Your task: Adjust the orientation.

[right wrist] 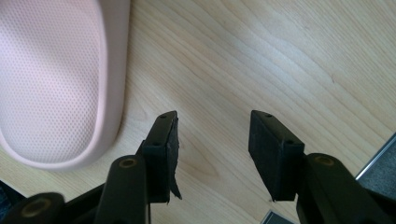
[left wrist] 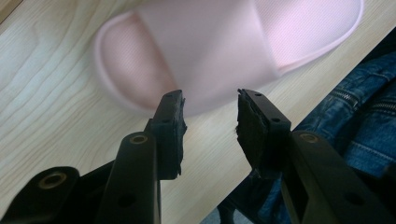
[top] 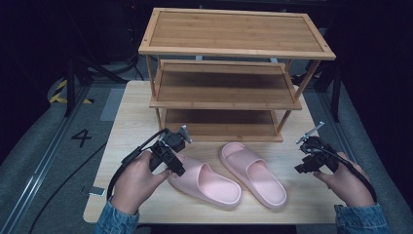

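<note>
Two pink slippers lie side by side on the near part of the table (top: pixel 122 146), in front of a three-tier wooden shoe rack (top: pixel 234 34) — every shelf bare. Nothing shelved yet; by the look of it the work is just starting.

Left gripper (top: pixel 176 168) sits over the left slipper (top: pixel 207 180), jaws spread, strap edge just ahead of the pads, nothing pinched. Not yet a grip.

Right gripper (top: pixel 301 163) hovers to the right of the right slipper (top: pixel 253 175), apart from it, jaws spread over bare wood.

Left to do, as I judge — close on each slipper, lift, set both on a shelf.
</note>
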